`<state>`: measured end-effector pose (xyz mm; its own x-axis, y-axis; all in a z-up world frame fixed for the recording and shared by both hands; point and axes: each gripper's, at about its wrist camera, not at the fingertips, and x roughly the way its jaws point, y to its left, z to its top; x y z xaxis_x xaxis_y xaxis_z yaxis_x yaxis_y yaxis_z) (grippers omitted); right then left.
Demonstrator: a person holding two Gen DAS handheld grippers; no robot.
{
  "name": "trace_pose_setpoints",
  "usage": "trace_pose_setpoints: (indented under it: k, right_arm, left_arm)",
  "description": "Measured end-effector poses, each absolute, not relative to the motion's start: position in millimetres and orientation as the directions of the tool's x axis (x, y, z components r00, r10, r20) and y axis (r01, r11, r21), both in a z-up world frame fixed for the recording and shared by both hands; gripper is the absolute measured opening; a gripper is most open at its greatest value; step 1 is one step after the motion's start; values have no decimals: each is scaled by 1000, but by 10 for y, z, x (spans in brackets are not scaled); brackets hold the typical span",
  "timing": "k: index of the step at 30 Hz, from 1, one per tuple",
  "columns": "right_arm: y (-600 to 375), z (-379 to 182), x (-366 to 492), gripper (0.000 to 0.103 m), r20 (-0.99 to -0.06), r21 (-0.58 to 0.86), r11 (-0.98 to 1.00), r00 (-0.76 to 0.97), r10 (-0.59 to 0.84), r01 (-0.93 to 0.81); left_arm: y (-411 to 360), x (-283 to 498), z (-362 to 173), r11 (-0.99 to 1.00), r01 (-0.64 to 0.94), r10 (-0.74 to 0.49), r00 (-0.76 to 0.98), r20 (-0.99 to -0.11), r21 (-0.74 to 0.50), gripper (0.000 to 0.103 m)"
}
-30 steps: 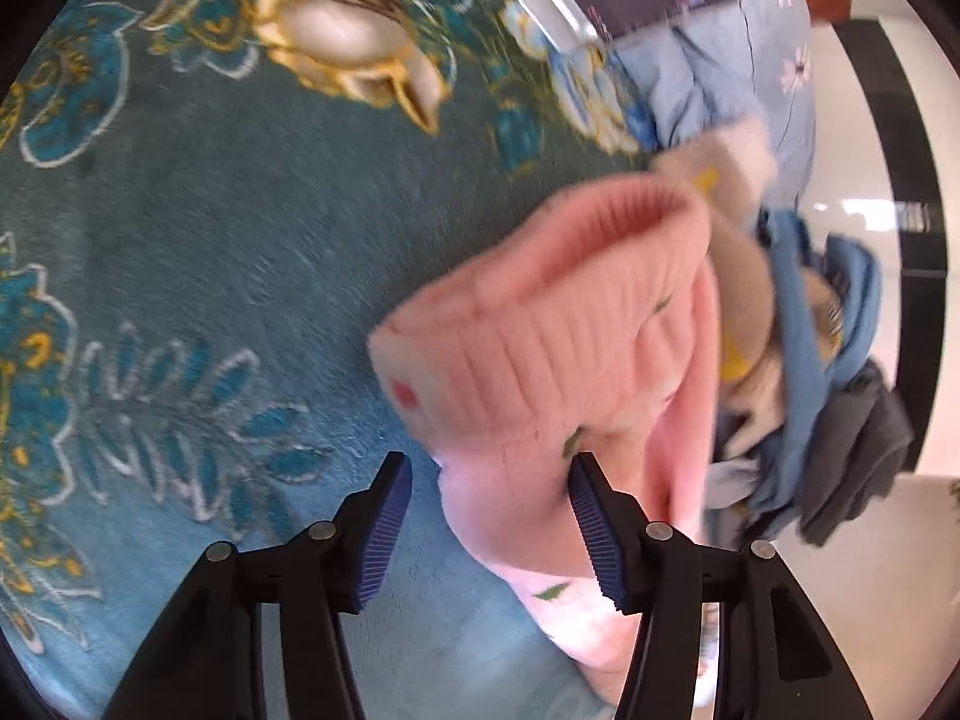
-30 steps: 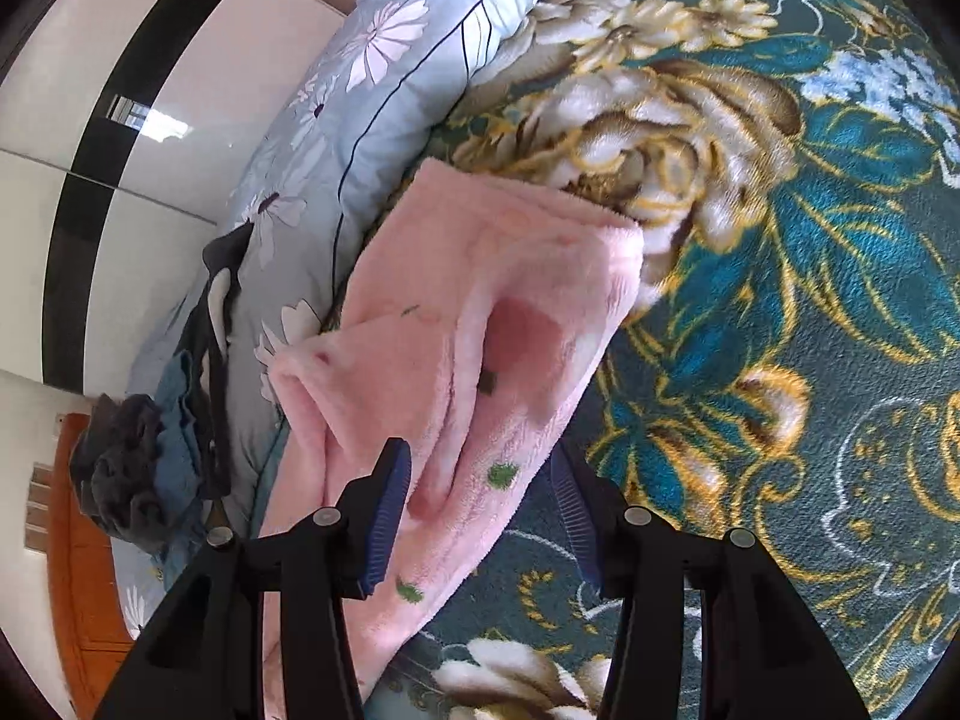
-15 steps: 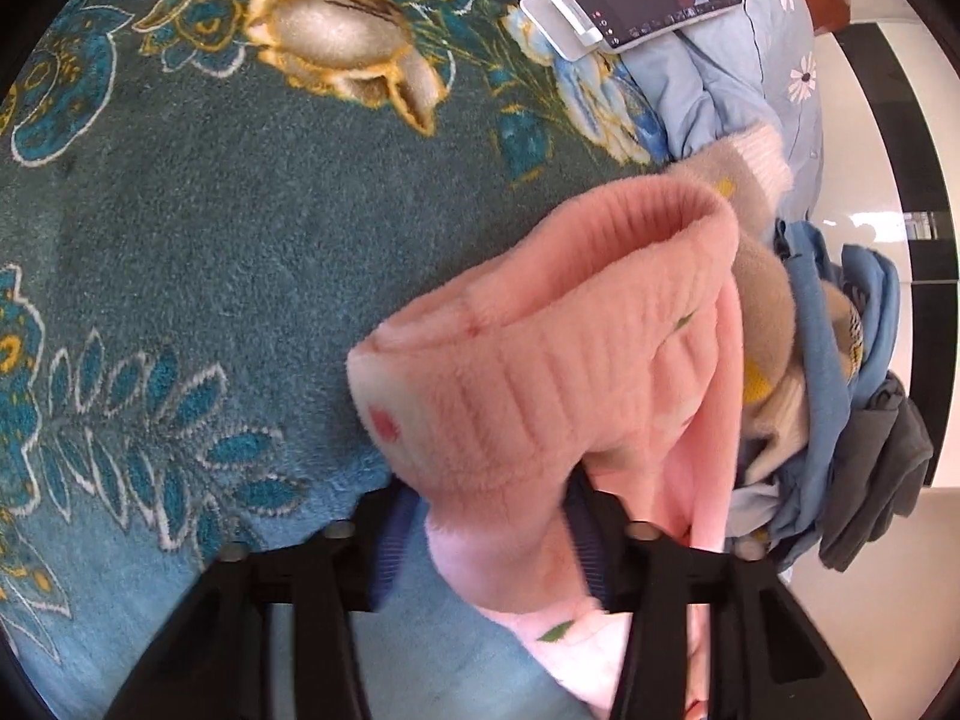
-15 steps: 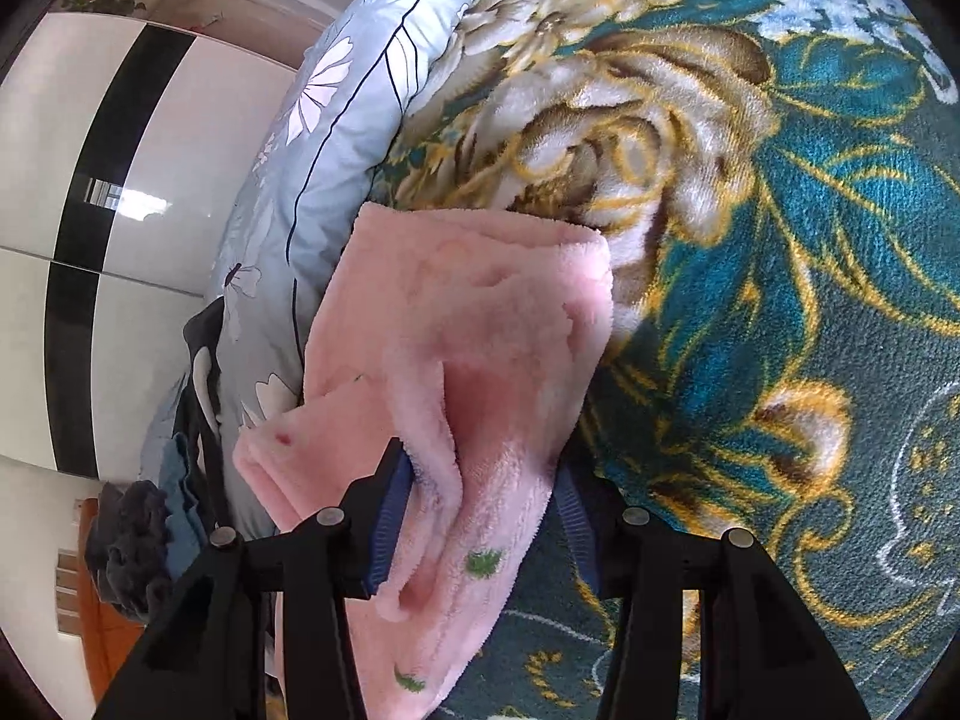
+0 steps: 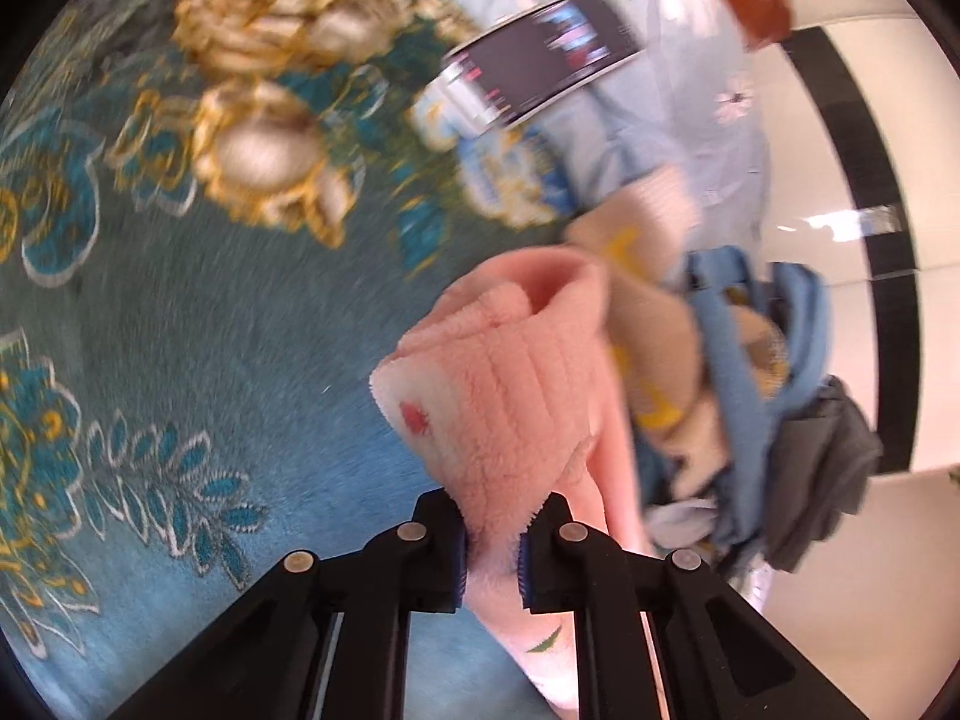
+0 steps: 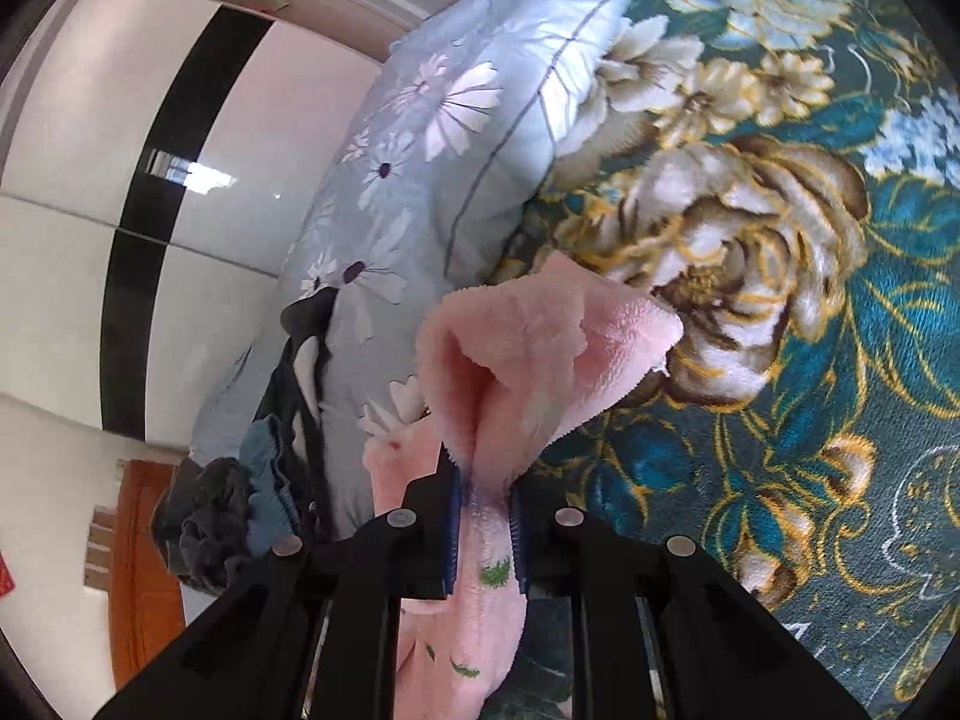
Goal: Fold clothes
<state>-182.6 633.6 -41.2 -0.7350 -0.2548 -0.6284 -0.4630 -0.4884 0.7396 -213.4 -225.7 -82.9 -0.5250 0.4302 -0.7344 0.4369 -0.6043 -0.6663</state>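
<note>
Bed: teal floral blanket (image 5: 180,312) fills the ground ahead of and below both claws; a pale blue daisy-print pillow (image 6: 456,120) lies beyond and to the left of the right claw.

Task item: pink fleece garment (image 5: 510,384), fuzzy, with small green and red motifs. It is pinched at two separate edges. From the left claw (image 5: 492,552) the cloth rises straight ahead as a bunched, ribbed cuff or hem and trails down past the right-hand finger. From the right claw (image 6: 485,531) a folded lip of the same garment (image 6: 540,372) stands up directly ahead, and the rest hangs below between the fingers.

Claw state: both are closing, blue pads already pressing fleece from both sides; fabric visibly squeezed in each gap.

Key relation: the garment's long axis probably runs claw to claw, though neither view shows the span between them, so slack or tension is not confirmed. Neither claw is nearer; each already has its own end. The next move likely needs the two ends spread apart to open the piece flat.

Other: pile of clothes (image 5: 750,396) (blue, beige, dark grey) lies ahead-right of the left claw.

Writing: a phone (image 5: 540,69) with a lit screen lies far ahead of the left claw; motion blur, nothing legible. No brand or label seen on the garment.
</note>
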Motion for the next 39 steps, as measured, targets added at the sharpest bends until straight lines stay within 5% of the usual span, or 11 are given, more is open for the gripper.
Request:
trace_pose_setpoints:
  k: [6,15,24,31,36,39]
  right_arm:
    - [6247,-404,-1309,14,-624,744,-515,-717,-310,-425]
    - [6232,-1122,-549,14,-718,690,-445,-616,-325,-571]
    - [6264,-1300,-521,15,-728,684,-400,-606,-321,-611]
    - [6378,-1053,-448,28,-758,640,-480,-597,-263,-601]
    - [6382,-732,-421,37,-792,542,-638,-586,-170,-547]
    - [6134,-615,-554,47,-790,514,-747,-571,-223,-421]
  left_arm:
    - [-2664,-1889,-634,-660,403,406,-518,-753,-634,13]
    - [-3168,-1373,-1147,-615,537,389,-430,-815,-577,13]
    - [-3215,-1227,-1408,-491,592,455,-451,-768,-639,16]
    - [-3275,-1148,-1154,-520,593,437,-434,-788,-615,34]
    - [-3224,-1044,-787,-640,640,192,-404,-894,-426,37]
    - [-3012,-1091,-622,-675,598,187,-428,-884,-433,40]
